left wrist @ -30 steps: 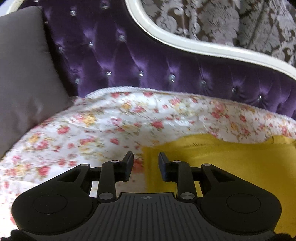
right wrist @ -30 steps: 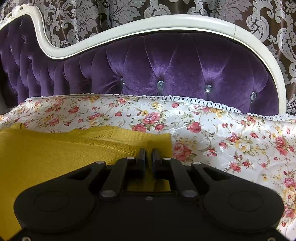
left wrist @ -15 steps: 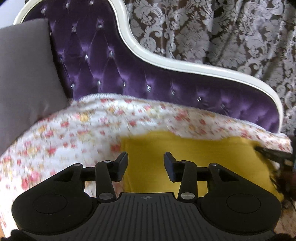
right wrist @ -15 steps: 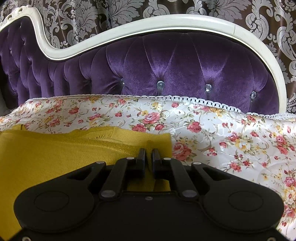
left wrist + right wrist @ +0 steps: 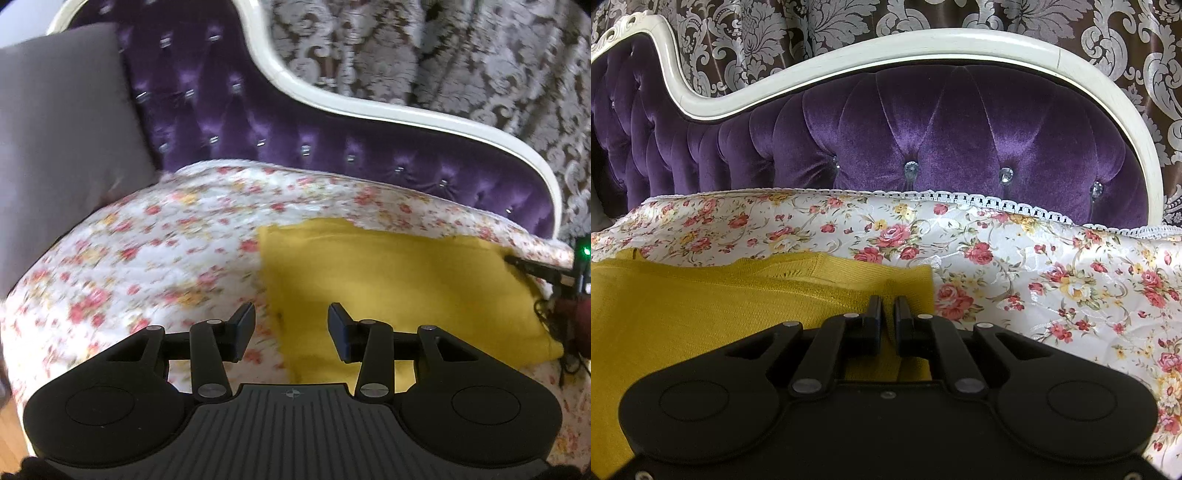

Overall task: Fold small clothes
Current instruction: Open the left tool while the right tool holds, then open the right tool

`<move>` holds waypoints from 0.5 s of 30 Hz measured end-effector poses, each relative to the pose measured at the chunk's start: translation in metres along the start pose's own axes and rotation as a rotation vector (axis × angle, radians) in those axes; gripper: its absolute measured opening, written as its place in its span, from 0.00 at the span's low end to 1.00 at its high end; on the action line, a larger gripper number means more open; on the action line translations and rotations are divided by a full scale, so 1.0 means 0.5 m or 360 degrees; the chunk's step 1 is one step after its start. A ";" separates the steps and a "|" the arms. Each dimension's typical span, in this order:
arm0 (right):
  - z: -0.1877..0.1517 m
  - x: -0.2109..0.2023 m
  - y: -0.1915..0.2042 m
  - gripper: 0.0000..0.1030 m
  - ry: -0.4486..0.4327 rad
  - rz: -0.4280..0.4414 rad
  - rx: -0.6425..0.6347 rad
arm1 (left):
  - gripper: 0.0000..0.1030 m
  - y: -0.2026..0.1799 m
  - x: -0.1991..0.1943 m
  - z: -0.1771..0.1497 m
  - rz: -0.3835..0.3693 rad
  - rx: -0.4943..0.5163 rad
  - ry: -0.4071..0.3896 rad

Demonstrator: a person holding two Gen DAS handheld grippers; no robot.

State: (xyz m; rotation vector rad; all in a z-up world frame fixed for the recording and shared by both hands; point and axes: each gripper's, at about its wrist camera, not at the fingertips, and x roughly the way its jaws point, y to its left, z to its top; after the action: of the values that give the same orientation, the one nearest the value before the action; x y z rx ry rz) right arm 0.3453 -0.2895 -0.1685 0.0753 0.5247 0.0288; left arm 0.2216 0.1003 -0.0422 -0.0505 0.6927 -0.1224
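Observation:
A mustard-yellow knit garment (image 5: pixel 388 280) lies folded flat on the floral sofa cover (image 5: pixel 147 258). My left gripper (image 5: pixel 291 321) hovers over the garment's left edge, open, with nothing between its pads. In the right wrist view my right gripper (image 5: pixel 888 306) is shut on the yellow garment (image 5: pixel 701 314) at its right-hand corner, with a ridge of fabric pinched between the fingers. The left wrist view shows that right gripper (image 5: pixel 513 260) at the garment's far right corner, partly cut off by the frame edge.
A grey cushion (image 5: pixel 62 129) leans at the sofa's left end. The purple tufted backrest (image 5: pixel 923 140) with its white frame (image 5: pixel 923 40) rises behind the seat. Bare floral cover (image 5: pixel 1052 280) spreads to the right of the garment. Wooden floor (image 5: pixel 11 424) shows at bottom left.
My left gripper drew back and up from the garment's left edge while its jaws widened, so more of the garment and sofa shows. The right gripper kept still, clamped on the fabric.

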 end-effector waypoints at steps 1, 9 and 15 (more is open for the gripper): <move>0.000 0.000 0.000 0.11 0.0000 0.0000 0.0001 | 0.41 0.009 -0.004 -0.004 0.0008 -0.0029 0.0006; -0.001 -0.002 -0.005 0.11 -0.0004 0.0021 0.0039 | 0.41 -0.010 -0.009 -0.013 -0.0033 -0.0066 0.0007; -0.002 -0.005 -0.008 0.22 -0.0011 0.0025 0.0063 | 0.41 -0.090 0.017 -0.012 -0.0130 0.0052 0.0017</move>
State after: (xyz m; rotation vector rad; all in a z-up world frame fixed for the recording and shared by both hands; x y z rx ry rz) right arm 0.3428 -0.2934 -0.1684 0.1182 0.5175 0.0333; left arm 0.2198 0.0546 -0.0484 -0.0467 0.6993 -0.2127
